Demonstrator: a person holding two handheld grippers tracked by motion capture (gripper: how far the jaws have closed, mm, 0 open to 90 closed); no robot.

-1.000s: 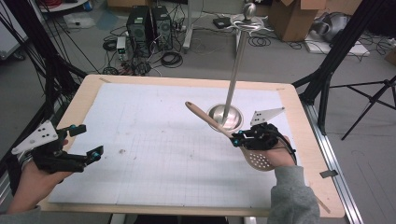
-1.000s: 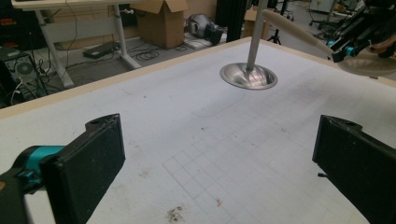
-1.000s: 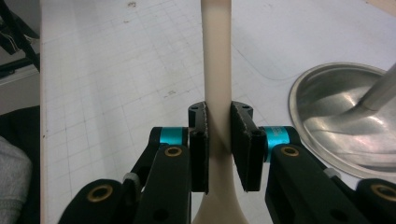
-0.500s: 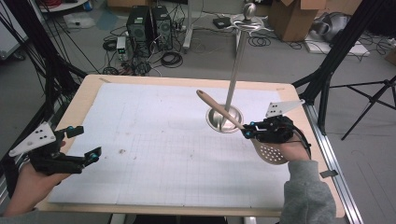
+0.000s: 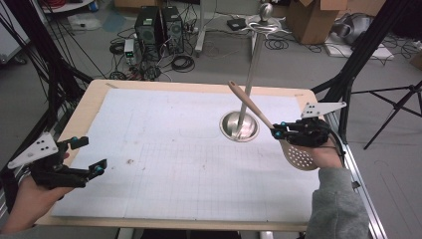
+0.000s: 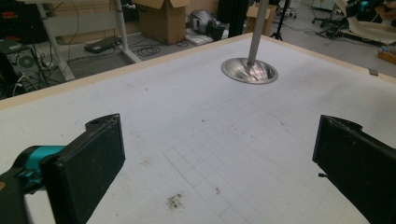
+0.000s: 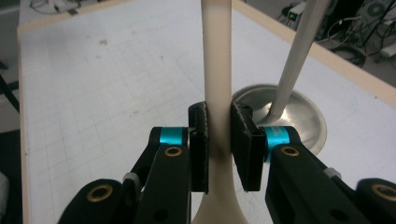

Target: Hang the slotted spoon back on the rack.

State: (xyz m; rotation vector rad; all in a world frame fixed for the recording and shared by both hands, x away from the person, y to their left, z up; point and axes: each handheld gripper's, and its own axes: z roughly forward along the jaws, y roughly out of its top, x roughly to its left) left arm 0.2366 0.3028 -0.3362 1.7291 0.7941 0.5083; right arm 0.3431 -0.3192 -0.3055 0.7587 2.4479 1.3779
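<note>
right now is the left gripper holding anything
No, the left gripper has its jaws wide apart with nothing but bare table between them, while the slotted spatula sits clamped in the right gripper.

We see a beige slotted spoon (image 5: 271, 124) lifted clear of the table, clamped by its handle. Its long, slim handle rises on a slant up and to the left in the high view, its rounded tip crossing in front of the stand's pole. The broad, flat head, pierced with rows of small round holes, hangs low at the right, near the table's right edge. In the right gripper view the slotted spoon (image 7: 217, 70) runs straight up the middle of the frame, its smooth pale handle pinched on both sides just above where it widens toward the head. It looks clean and unbroken.
</note>
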